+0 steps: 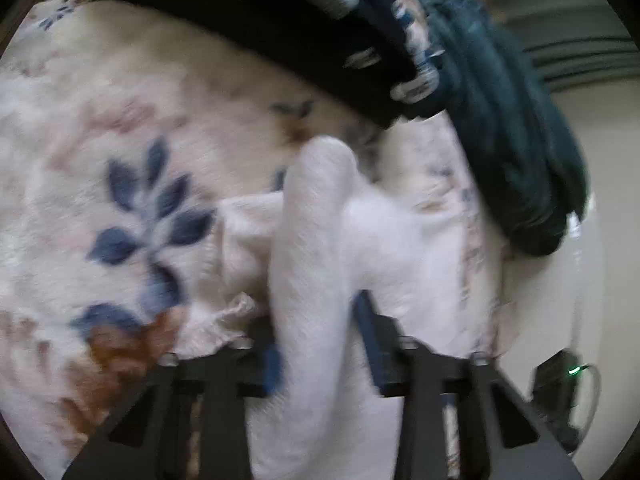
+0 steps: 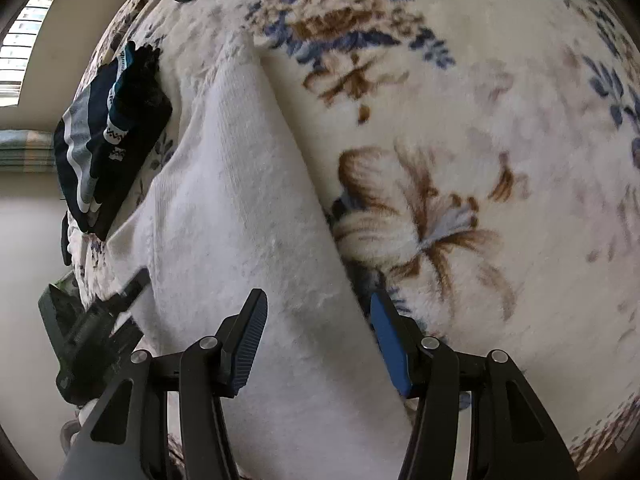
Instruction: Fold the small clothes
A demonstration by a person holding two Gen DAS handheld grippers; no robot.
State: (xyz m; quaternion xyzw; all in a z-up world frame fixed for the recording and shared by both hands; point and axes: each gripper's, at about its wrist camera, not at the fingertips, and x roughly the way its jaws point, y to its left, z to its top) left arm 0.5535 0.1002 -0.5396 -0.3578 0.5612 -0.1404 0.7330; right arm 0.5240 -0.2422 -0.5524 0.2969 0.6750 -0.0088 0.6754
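Both jaws differ: my left gripper (image 1: pixel 316 344) pinches a raised fold of the white knit garment (image 2: pixel 240 184) lying on the floral blanket (image 2: pixel 460 120); my right gripper (image 2: pixel 318 332) stands half-open astride it, unclamped. One-sided pulling could skew the fold.

A home bedroom: a fleecy flowered blanket (image 2: pixel 460 92) covers a bed, folded dark clothes (image 2: pixel 108 148) are stacked near its edge, a window with slatted blinds (image 2: pixel 24 48) sits in a plain cream wall (image 2: pixel 52 80) beside it
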